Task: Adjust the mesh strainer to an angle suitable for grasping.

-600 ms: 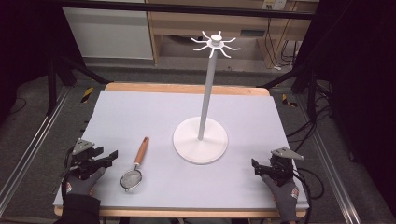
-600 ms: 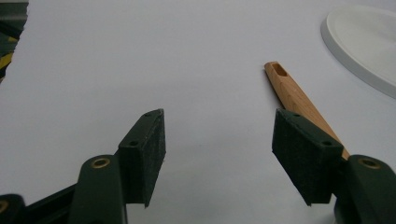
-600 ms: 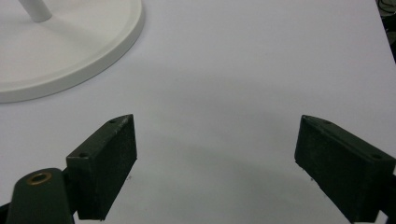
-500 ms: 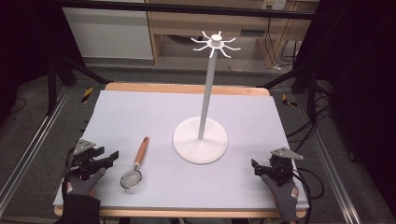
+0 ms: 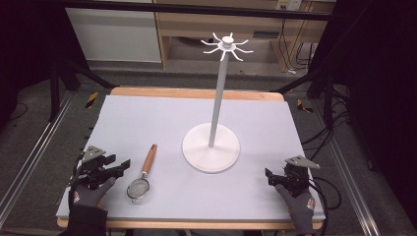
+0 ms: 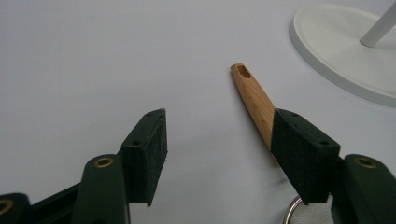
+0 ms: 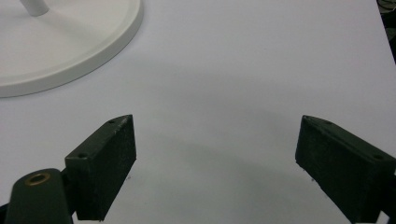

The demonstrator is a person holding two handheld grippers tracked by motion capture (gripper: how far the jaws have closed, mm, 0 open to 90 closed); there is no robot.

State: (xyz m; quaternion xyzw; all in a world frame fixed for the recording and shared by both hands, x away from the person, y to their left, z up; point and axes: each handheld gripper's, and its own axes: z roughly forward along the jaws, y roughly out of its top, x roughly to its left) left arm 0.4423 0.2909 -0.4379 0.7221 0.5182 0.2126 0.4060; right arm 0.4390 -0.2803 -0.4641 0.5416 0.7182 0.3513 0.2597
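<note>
nothing of the work is done yet, as far as the pictures let one judge: the small mesh strainer (image 5: 141,175) with the wooden handle lies flat on the lilac mat near the front left corner of the tabletop (image 5: 196,93), handle pointing toward the far edge and sieve bowl toward the front edge. the white hook stand (image 5: 212,146) rises near the middle, slightly toward the right, and every hook at its top is bare. the left tongs (image 5: 114,168) rest just beside the strainer on its left, spread wide and grasping nothing; in the left gripper view the handle (image 6: 254,97) runs behind the far jaw rather than between the two, so the tongs are not yet lined up on it. the right tongs (image 5: 272,177) sit near the front right corner, well apart from the strainer, likewise released with bare mat between them. what seems left is all of it: closing on the handle, lifting, and hanging the strainer by the slot at its end on a hook.
</note>
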